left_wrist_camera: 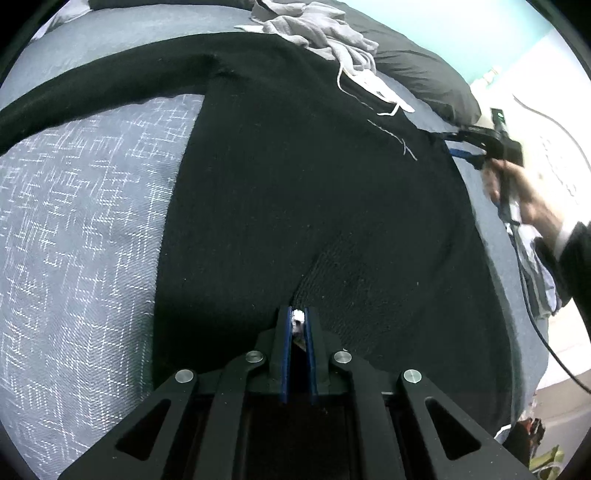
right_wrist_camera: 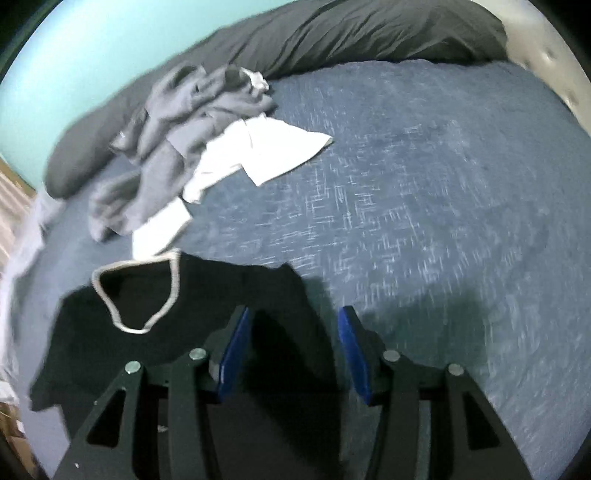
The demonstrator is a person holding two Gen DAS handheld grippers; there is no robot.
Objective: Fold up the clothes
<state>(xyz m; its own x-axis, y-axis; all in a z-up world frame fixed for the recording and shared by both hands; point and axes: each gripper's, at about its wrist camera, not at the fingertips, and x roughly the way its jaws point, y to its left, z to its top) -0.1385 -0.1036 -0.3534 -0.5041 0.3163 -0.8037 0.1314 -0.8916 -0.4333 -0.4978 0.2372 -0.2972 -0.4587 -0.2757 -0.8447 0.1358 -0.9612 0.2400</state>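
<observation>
Item: black sweater, spread flat on the blue bedspread. My left gripper had its fingers clamped on the sweater's hem and a white tag. My right gripper hung over the collar end, fingers apart, gripping nothing. Grey and white clothes lay heaped near the dark pillows.

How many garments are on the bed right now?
3, perhaps more hidden: black sweater spread nearest, grey garment crumpled by the pillows, white garment beside and partly under it.
</observation>
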